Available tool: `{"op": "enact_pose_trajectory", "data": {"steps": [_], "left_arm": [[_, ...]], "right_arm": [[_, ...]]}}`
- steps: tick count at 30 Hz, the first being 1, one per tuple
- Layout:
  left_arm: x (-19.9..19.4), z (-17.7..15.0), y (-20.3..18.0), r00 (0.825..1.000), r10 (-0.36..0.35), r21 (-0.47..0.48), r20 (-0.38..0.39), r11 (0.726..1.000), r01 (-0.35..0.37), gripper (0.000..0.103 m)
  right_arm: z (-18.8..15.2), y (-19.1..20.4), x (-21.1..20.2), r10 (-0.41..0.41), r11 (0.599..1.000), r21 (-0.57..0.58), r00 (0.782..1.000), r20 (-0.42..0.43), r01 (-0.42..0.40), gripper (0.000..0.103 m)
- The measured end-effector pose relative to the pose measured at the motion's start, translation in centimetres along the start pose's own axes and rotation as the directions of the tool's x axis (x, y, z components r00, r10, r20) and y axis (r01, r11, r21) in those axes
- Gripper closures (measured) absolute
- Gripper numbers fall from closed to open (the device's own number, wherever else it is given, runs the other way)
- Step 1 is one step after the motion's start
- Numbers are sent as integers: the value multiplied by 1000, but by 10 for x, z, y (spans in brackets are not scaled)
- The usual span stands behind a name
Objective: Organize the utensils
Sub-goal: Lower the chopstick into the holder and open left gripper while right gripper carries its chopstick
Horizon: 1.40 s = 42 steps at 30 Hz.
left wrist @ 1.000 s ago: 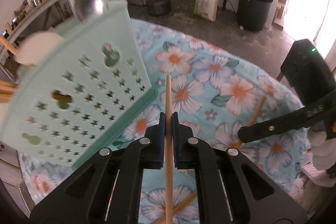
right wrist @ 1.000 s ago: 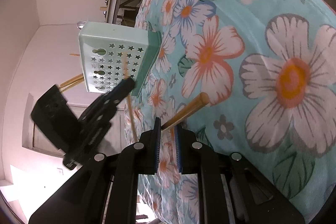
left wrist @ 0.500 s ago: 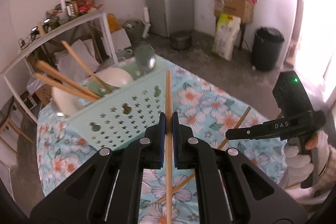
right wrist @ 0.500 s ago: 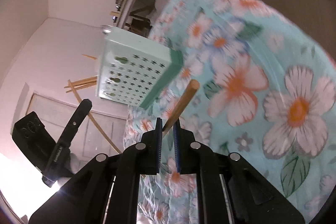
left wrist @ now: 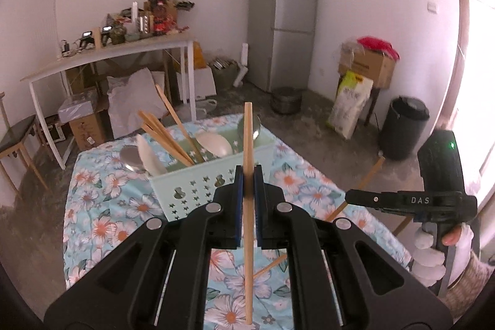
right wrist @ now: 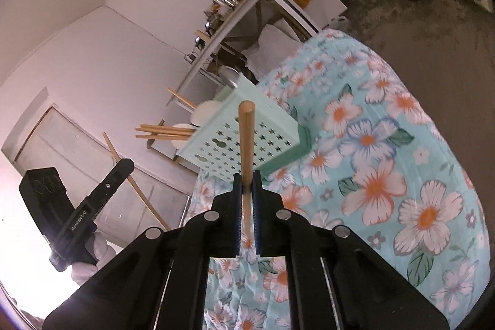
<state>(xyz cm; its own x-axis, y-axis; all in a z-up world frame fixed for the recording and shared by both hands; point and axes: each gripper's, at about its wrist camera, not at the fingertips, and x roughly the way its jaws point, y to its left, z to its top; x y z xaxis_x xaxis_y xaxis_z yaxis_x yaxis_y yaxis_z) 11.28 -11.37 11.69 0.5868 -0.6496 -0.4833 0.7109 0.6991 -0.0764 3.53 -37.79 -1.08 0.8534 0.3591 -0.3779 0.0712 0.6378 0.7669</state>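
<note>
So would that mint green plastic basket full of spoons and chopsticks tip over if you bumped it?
The mint green plastic basket probably slides before tipping: it looks wide and low. Its thin, perforated walls suggest it is light. The wooden chopsticks leaning out past its rim might rattle or shift.

Two grippers (left wrist: pixel 248 184) (right wrist: pixel 247 187), two held chopsticks (left wrist: pixel 248 163) (right wrist: pixel 246 141), one basket (left wrist: pixel 198 187)
</note>
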Motion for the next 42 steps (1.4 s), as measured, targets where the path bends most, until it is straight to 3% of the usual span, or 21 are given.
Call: {"op": "enact_pose_trajectory", "data": {"steps": [12,20,34,38,42], "left_arm": [[-30,21,11,987,8,-135,163,991,14,97],[-31,53,7,952,55,-187,302,982,3,98],[25,113,-6,857,243,-233,454,961,-149,98],[51,124,-6,850,264,-235,455,957,-171,98],[81,125,-5,859,280,-224,428,954,-199,98]], "right_arm": [[18,33,-27,-20,991,-133,994,105,33,97],[27,37,-39,0,989,-147,991,137,20,97],[40,19,-47,21,994,-106,988,155,-5,97],[44,12,-45,19,996,-90,988,152,-5,97],[46,4,-41,16,997,-72,989,148,-5,96]]}}
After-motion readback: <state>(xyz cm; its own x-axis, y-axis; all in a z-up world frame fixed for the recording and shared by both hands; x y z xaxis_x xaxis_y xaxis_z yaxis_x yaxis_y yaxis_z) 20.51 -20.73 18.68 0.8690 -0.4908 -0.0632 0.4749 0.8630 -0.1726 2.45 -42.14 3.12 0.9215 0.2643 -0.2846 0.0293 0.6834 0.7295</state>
